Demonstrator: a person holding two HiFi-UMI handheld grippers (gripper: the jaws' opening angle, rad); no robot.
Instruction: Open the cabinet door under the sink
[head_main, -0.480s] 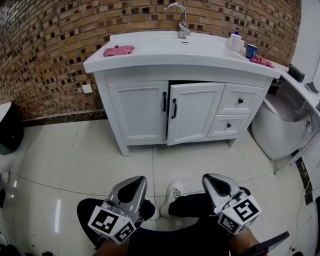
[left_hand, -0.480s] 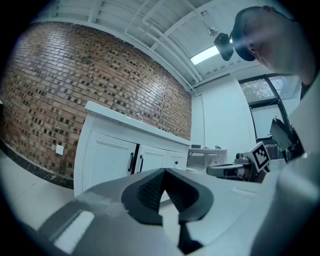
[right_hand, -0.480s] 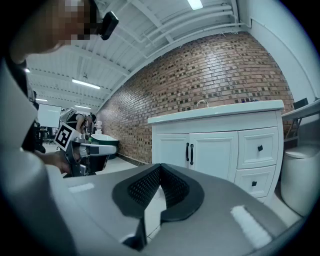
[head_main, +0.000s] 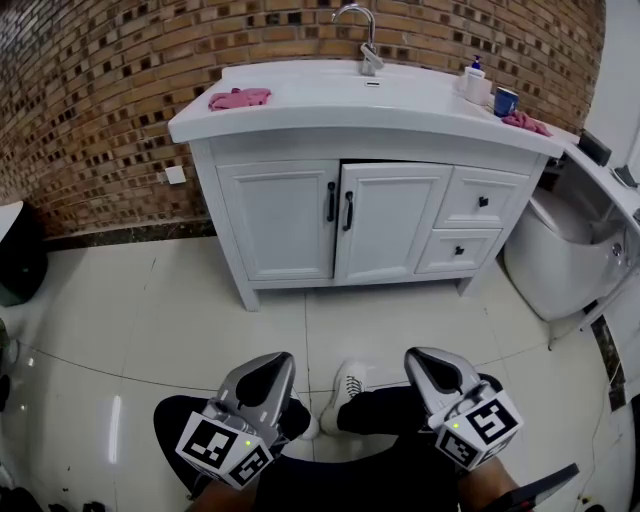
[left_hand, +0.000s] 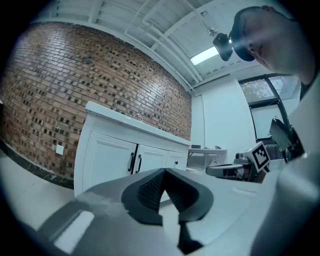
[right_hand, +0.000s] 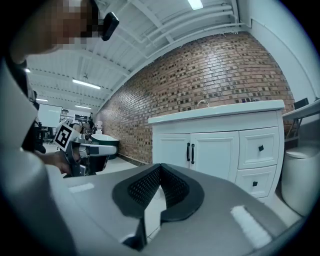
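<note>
The white vanity cabinet (head_main: 283, 222) stands under the sink against the brick wall. Its two doors carry black vertical handles: the left door's handle (head_main: 331, 201) and the right door's handle (head_main: 349, 211). The right door (head_main: 390, 225) lies almost flush, with a thin dark gap along its left edge. My left gripper (head_main: 272, 362) and right gripper (head_main: 425, 357) hover low over the person's lap, far from the cabinet, both shut with nothing in them. The same handles (left_hand: 135, 163) show in the left gripper view beyond the shut left gripper (left_hand: 164, 170). In the right gripper view they (right_hand: 190, 153) show beyond the shut right gripper (right_hand: 160, 166).
Two drawers (head_main: 480, 202) sit to the right of the doors. On the counter (head_main: 300, 110) are a faucet (head_main: 365, 45), a pink cloth (head_main: 240, 99) and a blue cup (head_main: 503, 101). A toilet (head_main: 560, 250) stands at the right, a dark bin (head_main: 20, 262) at the left. White tile floor (head_main: 330, 330) lies between me and the cabinet.
The right cabinet door, ajar half a second ago, has swung back to almost flush. Both grippers stay where they were.
</note>
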